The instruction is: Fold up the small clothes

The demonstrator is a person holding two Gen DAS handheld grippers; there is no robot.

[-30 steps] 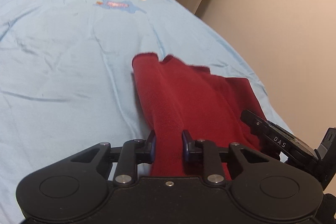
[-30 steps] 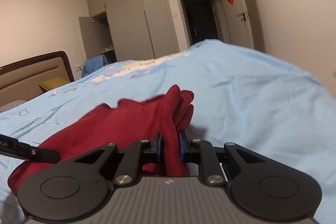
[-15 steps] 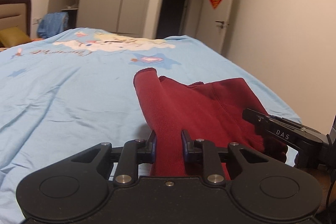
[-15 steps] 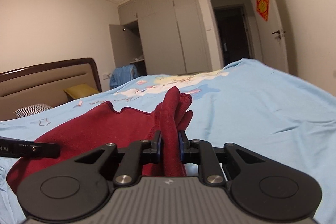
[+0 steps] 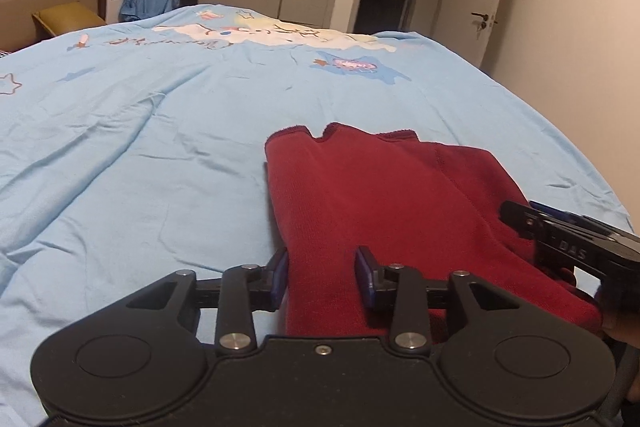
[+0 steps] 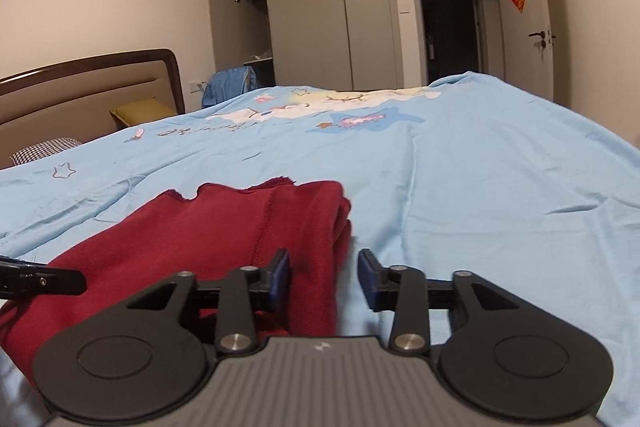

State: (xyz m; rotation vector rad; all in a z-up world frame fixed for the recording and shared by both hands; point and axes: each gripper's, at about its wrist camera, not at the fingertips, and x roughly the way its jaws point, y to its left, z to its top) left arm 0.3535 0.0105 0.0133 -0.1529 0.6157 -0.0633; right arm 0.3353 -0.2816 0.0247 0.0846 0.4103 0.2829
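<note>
Both tongs stand released: my left tongs [image 5: 322, 277] straddle the near left edge of the red garment [image 5: 384, 211], my right tongs [image 6: 323, 279] its near right edge, pads apart from the cloth as far as I can tell. It lies folded flat on the light blue bed [image 5: 140, 167].
</note>
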